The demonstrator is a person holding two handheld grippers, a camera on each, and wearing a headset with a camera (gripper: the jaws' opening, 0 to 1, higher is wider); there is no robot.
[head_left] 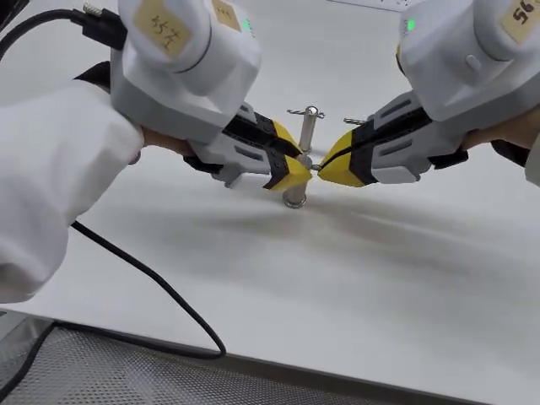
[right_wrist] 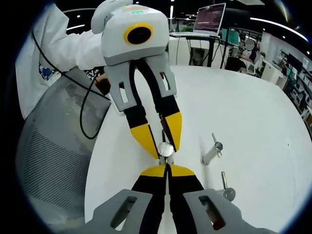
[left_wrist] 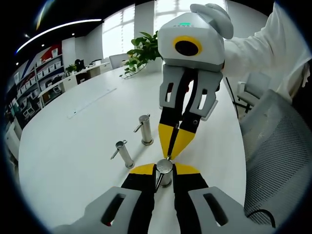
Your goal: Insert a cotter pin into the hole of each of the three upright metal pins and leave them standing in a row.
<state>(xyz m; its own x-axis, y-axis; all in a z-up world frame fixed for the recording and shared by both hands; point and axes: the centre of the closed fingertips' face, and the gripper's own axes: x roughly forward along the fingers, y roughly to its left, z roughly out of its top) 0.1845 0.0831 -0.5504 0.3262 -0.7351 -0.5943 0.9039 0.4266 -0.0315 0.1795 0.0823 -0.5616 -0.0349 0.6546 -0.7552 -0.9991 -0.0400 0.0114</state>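
One miss by the right tool (right_wrist: 165,168), pinching the cotter pin (head_left: 314,167), could tilt the metal pin (left_wrist: 164,166) the left tool (left_wrist: 165,171) grips

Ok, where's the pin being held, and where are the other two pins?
held pin (left_wrist: 164,167): left gripper view, on its round top cap.
middle pin (left_wrist: 125,155): left gripper view, on its shaft.
far pin (left_wrist: 146,130): left gripper view, on its shaft.

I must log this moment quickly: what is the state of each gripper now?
Left gripper: closed on the front metal pin.
Right gripper: closed, pinching a thin cotter pin at that pin's head.
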